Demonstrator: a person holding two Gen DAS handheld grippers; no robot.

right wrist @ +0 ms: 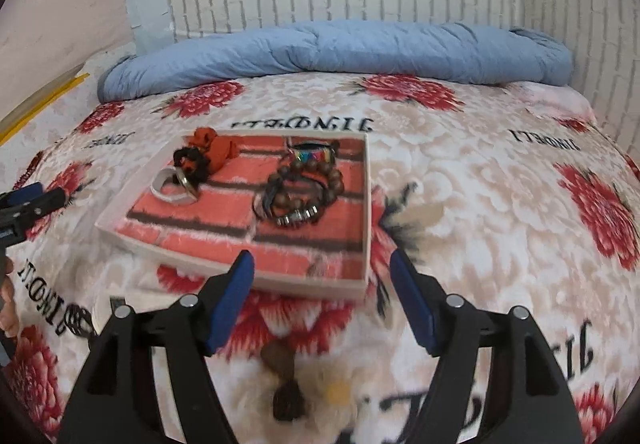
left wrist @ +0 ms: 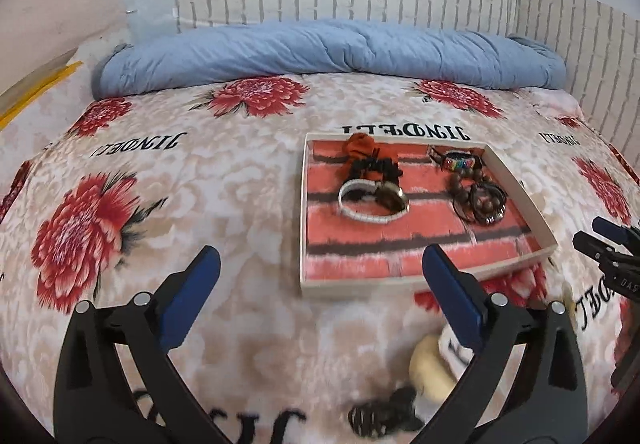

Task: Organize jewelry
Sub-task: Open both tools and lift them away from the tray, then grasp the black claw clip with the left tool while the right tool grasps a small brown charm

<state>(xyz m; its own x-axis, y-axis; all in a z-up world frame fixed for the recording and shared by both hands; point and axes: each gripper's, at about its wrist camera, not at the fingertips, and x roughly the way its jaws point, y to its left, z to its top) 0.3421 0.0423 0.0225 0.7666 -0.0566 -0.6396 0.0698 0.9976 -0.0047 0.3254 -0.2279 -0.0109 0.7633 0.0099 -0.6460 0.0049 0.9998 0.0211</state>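
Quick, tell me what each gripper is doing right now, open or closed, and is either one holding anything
Left gripper: open wide, blue pads apart, nothing held.
Right gripper: open, nothing held, above the near edge of the shallow white tray.

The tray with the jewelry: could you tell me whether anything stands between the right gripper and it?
Nothing visible does. The right gripper is open and empty just before the tray's near rim, with only floral blanket between.

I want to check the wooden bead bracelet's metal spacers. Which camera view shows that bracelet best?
The right wrist view: the wooden bead bracelet lies nearer the centre, with its bead ring and silver spacers visible. In the left wrist view, the bracelet sits further right in the tray, appears smaller, and is tangled with dark cords.
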